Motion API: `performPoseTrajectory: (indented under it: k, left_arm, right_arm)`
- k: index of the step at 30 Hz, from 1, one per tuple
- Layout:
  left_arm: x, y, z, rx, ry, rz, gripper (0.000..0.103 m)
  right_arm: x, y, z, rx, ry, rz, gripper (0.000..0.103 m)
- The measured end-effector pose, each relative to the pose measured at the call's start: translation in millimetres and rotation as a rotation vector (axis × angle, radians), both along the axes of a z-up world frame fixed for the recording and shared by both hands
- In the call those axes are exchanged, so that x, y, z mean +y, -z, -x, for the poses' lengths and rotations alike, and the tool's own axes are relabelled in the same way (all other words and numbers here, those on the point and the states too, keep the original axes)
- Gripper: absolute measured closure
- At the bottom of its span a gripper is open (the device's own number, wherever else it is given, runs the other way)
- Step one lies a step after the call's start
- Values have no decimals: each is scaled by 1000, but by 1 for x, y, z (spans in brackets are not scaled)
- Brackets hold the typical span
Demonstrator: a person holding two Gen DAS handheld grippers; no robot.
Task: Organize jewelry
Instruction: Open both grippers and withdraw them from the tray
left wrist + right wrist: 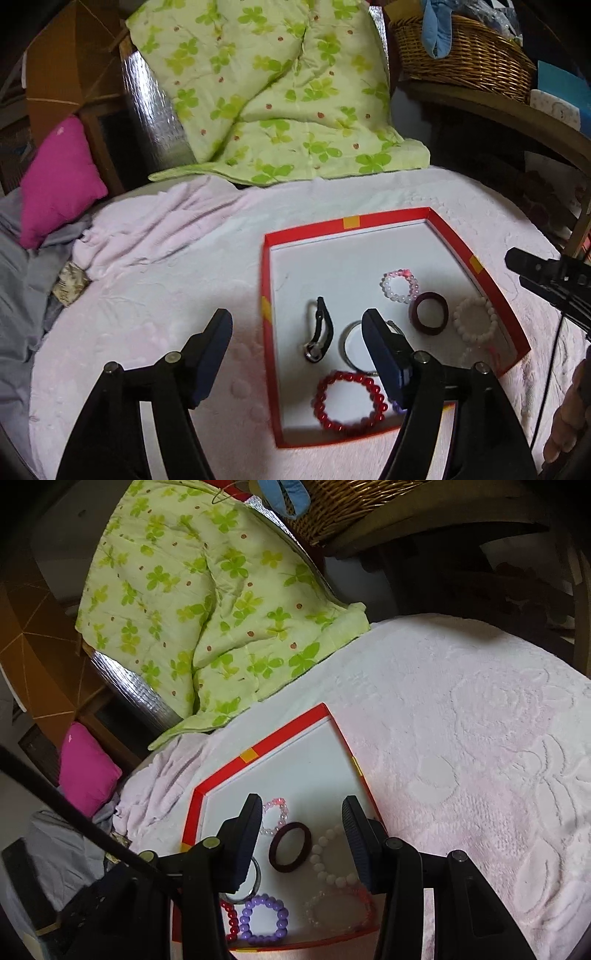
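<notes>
- Left gripper point(297, 328): jaws spread wide, holding nothing; one finger above the pink bedspread, the other above the near part of the box.
- Right gripper point(303, 819): jaws wide apart, holding nothing, poised over the box's right half; in the left wrist view its black tip enters from the right edge.
- Red bead bracelet point(349, 400): lies flat on the box floor at the near edge.
- Purple bead bracelet point(264, 919): lies just beside the red one, toward the right; mostly hidden behind a finger in the left wrist view.
- Clear pink bead bracelet point(338, 908): near right corner of the box, faint against the white floor.
- Silver bangle point(351, 347): middle of the box, partly covered by a gripper finger.
- Black hair clip point(320, 330): left of the bangle, lying lengthwise.
- Dark maroon bangle point(428, 313): right of centre, flat.
- White bead bracelet point(475, 319): beside the maroon bangle, close to the right wall.
- Pink-and-white bead bracelet point(400, 286): farthest of the pieces, just beyond the maroon bangle.
- Red box point(369, 221): shallow, white floor, yellow marks on the rim; rests on the bed.
- Pink bedspread point(166, 258): embossed, rumpled at left.
- Magenta cushion point(61, 181): far left.
- Green clover-print quilt point(266, 92): heaped behind the bed.
- Wicker basket point(461, 55): far right, on a wooden shelf.
</notes>
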State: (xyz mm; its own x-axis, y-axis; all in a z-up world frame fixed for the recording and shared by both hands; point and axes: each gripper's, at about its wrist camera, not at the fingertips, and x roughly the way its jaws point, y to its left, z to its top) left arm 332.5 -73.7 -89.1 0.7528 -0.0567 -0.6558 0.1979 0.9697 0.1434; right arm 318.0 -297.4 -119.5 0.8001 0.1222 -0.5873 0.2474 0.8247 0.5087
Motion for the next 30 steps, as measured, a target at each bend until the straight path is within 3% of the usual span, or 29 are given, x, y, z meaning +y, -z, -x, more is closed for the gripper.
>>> performPoseTrajectory:
  k: [15,30]
  left_arm:
    - [32,-35,61,-92,-61,-65,23]
    - [67,-40,102,-93,-123,-57,23]
  right_arm:
    - [19,-18,26,34,-22,78,54]
    - [73,-36,56,-1,-130,193,49]
